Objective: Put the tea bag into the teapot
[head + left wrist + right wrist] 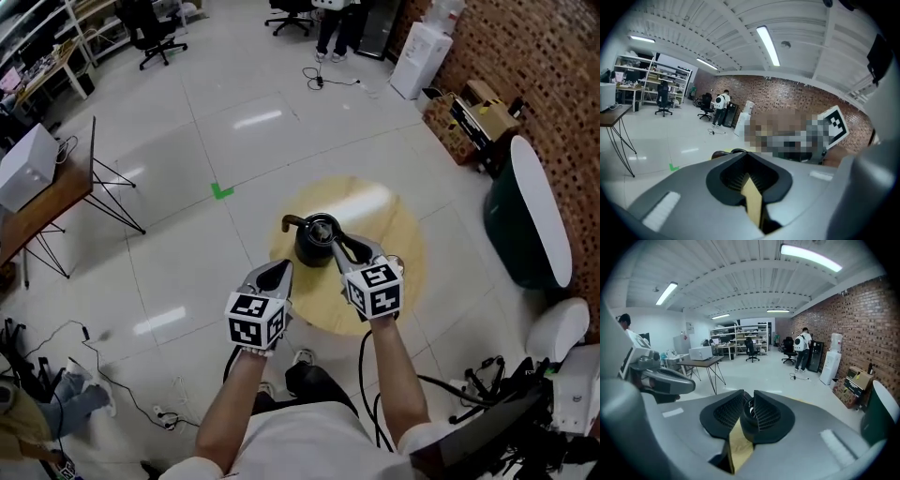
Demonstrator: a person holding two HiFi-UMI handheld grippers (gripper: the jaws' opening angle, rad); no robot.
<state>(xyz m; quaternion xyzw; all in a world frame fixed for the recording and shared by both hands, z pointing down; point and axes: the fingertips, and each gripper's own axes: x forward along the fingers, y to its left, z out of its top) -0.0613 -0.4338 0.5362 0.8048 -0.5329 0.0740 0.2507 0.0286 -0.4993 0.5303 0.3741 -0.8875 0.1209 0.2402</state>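
Well, squat black teapot (315, 246), brown handle (292, 222).

— Where does the head view sit?
— High up, facing steeply down onto the teapot (317, 242) and round table (403, 234).
— And the gripper views?
— Low, right behind their jaws, facing across the room; all share the brick wall (553, 84).
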